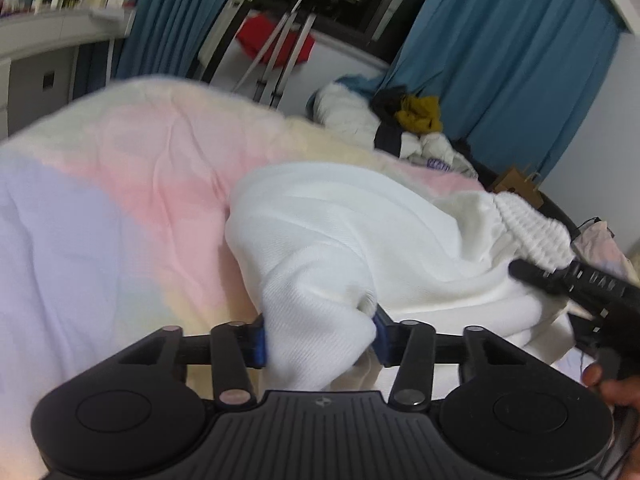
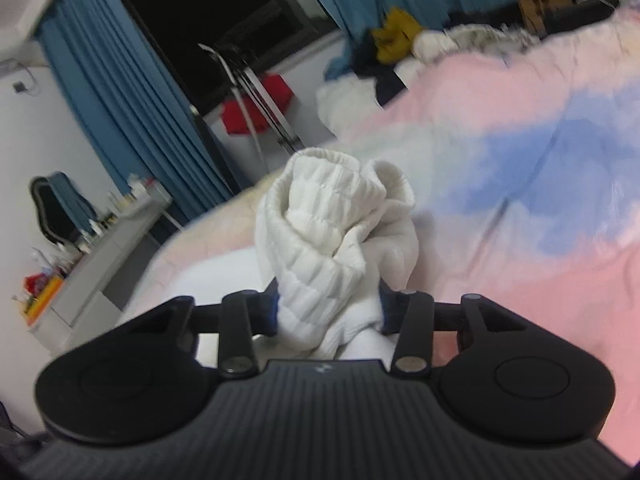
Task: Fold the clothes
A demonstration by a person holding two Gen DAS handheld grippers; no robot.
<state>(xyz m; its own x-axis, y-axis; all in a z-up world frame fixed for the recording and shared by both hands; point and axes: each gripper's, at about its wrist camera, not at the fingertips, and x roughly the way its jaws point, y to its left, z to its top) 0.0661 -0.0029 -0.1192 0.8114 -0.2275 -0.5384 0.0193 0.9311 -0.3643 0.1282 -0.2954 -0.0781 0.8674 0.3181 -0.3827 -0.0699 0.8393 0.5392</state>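
Note:
A white knit garment (image 1: 340, 248) lies on a pastel pink, blue and cream bedspread (image 1: 120, 184). My left gripper (image 1: 320, 338) is shut on a bunched fold of its white cloth, the blue pads pressing both sides. In the right wrist view my right gripper (image 2: 328, 312) is shut on the garment's ribbed elastic band (image 2: 332, 220), which bunches up in front of the fingers. The right gripper (image 1: 536, 274) also shows at the right edge of the left wrist view, holding the ribbed band (image 1: 532, 224), with a hand (image 1: 612, 392) behind it.
A heap of white, dark and yellow clothes (image 1: 408, 120) lies at the far end of the bed. Blue curtains (image 1: 500, 56) frame a dark window. A red cloth (image 1: 272, 40) hangs on a metal rack. A grey desk (image 2: 100, 264) with small items stands beside the bed.

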